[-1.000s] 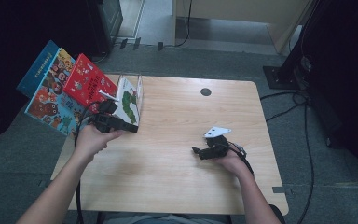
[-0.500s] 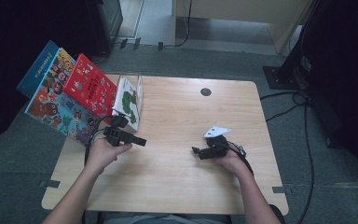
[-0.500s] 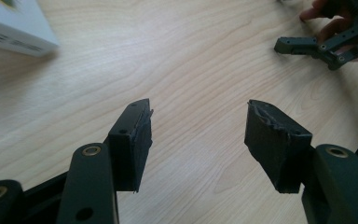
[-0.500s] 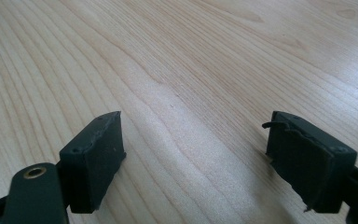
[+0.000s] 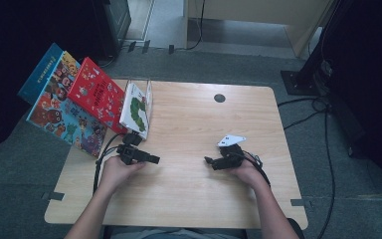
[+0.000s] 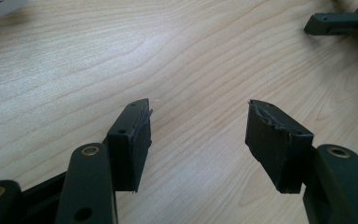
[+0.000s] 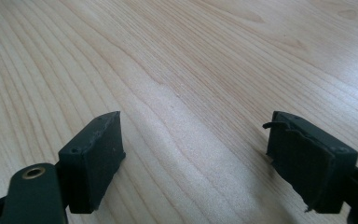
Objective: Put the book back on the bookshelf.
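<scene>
Big wooden table (image 5: 189, 199) underneath. Colourful picture books (image 5: 74, 107) leaning off its left edge, the white caterpillar book (image 5: 137, 109) standing in a clear rack, maybe touching the red one. Left gripper (image 5: 151, 160) just below that book, tongs spread, pinching nothing. Right gripper (image 5: 209, 161) mid-table, tongs spread too, empty.
</scene>
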Available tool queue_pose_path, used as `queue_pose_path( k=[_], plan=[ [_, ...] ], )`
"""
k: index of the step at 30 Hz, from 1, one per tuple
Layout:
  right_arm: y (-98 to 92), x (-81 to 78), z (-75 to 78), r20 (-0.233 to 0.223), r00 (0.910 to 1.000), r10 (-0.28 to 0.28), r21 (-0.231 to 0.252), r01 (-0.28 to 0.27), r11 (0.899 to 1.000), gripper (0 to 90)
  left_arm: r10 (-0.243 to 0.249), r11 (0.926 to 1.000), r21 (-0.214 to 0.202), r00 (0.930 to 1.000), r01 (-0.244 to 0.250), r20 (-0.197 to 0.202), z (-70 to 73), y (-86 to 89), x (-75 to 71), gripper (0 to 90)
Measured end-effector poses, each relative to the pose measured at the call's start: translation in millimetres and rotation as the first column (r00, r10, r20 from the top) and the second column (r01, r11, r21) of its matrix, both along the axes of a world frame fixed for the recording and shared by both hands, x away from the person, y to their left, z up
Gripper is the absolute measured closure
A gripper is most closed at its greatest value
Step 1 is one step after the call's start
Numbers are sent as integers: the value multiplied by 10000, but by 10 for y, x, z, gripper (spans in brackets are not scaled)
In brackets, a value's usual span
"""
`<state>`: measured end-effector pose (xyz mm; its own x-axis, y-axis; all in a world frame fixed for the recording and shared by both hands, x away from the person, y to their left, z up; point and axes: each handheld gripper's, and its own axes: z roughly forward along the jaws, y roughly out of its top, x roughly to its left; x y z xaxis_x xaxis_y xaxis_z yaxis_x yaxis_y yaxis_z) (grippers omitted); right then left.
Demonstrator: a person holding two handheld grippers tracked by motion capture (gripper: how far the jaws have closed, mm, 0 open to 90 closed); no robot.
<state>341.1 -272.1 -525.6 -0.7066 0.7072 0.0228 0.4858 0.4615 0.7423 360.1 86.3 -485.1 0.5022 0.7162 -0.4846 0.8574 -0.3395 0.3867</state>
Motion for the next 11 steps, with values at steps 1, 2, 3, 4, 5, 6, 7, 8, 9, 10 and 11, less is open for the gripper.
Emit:
queue_pose_path(
  k=[1, 2, 3, 4, 5, 6, 7, 8, 9, 10, 11],
  plan=[
    [1, 1, 0, 11, 10000, -1, -5, 1, 10000, 177, 6, 9999, -107, 10000, -6, 8, -12, -2, -7, 412],
    [1, 2, 0, 13, 10000, 5, -22, -5, 10000, 177, 12, 9999, -128, 10000, -12, 14, -23, -5, -11, 412],
    [2, 0, 1, -13, 10000, -9, -15, 9, 10000, 177, 41, 10000, -77, 10000, -41, 37, -32, -11, -16, 412],
    [2, 0, 1, -12, 10000, -11, -18, 11, 10000, 177, 12, 10000, -45, 10000, -11, 65, -41, -15, -20, 411],
    [3, 0, 1, -10, 10000, -17, -12, 17, 10000, 177, -17, 10000, -36, 10000, 18, 74, -49, -18, -23, 410],
    [2, 0, 1, -9, 10000, -9, -19, 9, 10000, 177, -81, 10000, 14, 9999, 81, 78, -57, -20, -24, 410],
    [2, 0, 1, -9, 10000, -9, -19, 9, 10000, 177, -120, 9999, 58, 9999, 119, 29, -63, -28, -26, 409],
    [2, 0, 1, -14, 10000, -10, -17, 10, 10000, 177, -184, 9998, 113, 9998, 183, 41, -65, -30, -27, 407],
    [2, 0, 1, -13, 10000, -12, -16, 12, 10000, 177, -197, 9997, 138, 9998, 196, 76, -65, -27, -28, 407],
    [2, -1, 1, -18, 10000, -8, -18, 8, 10000, 177, -156, 9998, 109, 9999, 155, 73, -65, -24, -29, 407],
    [2, 0, 1, -11, 10000, -11, -19, 11, 10000, 177, -141, 9999, 58, 9999, 140, 67, -66, -22, -29, 407]
  ],
)
